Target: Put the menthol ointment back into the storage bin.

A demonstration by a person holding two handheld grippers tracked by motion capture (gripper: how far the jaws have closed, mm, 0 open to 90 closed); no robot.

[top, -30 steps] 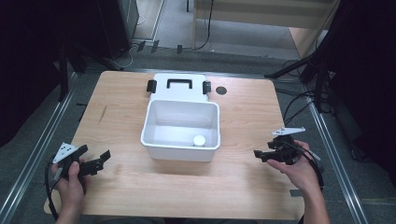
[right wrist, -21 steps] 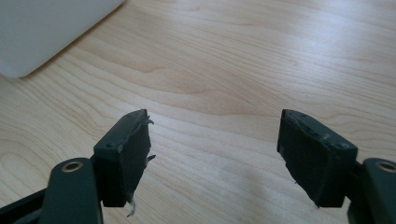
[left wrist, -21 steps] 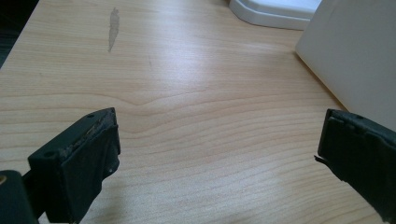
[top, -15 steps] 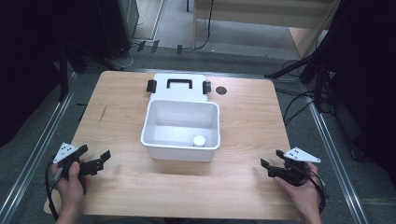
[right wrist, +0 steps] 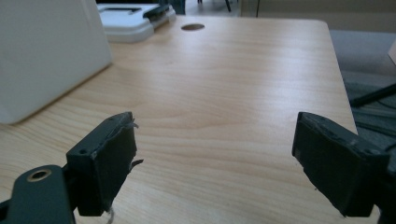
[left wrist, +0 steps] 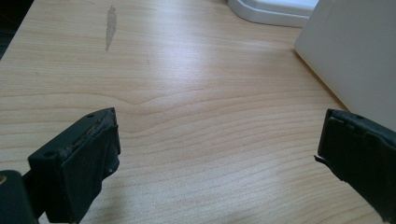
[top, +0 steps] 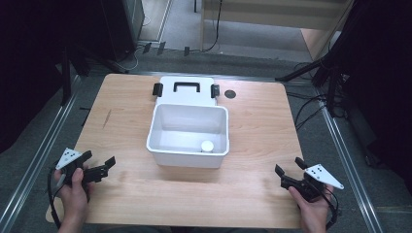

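A white bin (top: 188,134) sits open on the table (top: 252,121), a little back of the middle, its long side facing the near edge. Inside it, against the near wall and right of centre, lies one small white round cap (top: 207,146); the rest of its floor is bare. Touching the bin's far wall, the white lid (top: 187,90) lies flat with its black handle up and a black latch at each end, just short of the far edge. A dark round hole (top: 230,93) in the tabletop lies just right of the lid. The left gripper (top: 104,166) rests near the near-left corner, jaws spread wide, holding nothing. The right gripper (top: 287,172) sits near the near-right corner, jaws likewise parted and empty. Bare wood runs wide on both sides of the bin and along the near edge between the grippers.
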